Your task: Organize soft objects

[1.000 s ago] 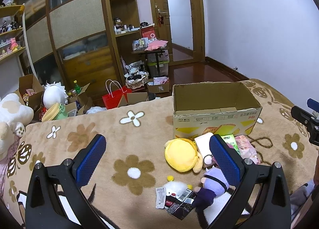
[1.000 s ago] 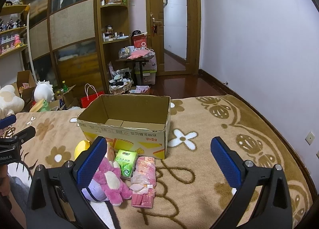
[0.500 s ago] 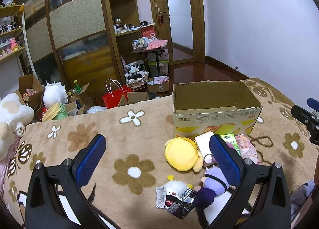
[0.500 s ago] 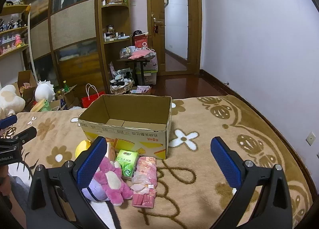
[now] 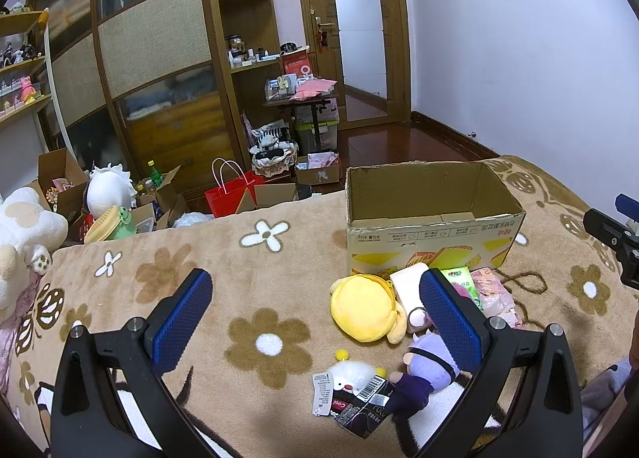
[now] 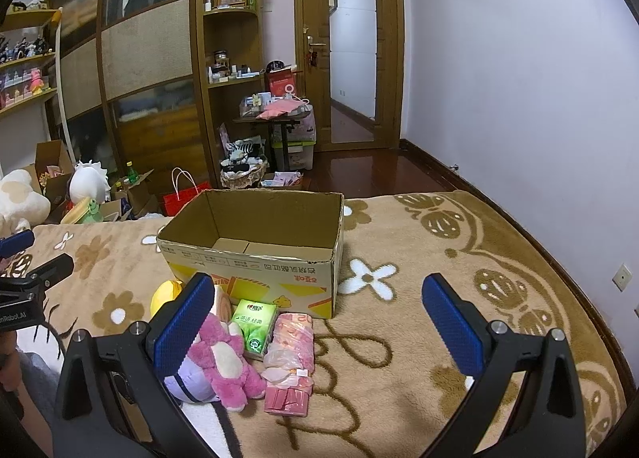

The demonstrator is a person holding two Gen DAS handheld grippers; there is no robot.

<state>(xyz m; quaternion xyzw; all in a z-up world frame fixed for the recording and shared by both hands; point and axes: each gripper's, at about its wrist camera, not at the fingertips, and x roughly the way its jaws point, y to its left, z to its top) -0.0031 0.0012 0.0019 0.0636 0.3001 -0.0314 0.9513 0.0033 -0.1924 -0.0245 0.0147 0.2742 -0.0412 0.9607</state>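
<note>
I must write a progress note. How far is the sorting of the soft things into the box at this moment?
Done: nothing visible; the cardboard box shows only bare bottom flaps.
In hand: nothing; the left gripper and right gripper are both open and empty.
Left: everything. The yellow plush, purple plush, pink plush, green tissue pack and pink packs all lie on the blanket in front of the box.

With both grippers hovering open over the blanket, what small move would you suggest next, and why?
Probably lower the open left hand-held gripper toward the round yellow plush toy. The brown cardboard box looks empty, and the soft items lie loose on the flowered beige blanket in front of it. The yellow plush lies nearest between that gripper's fingers. The right hand-held gripper holds nothing either.
</note>
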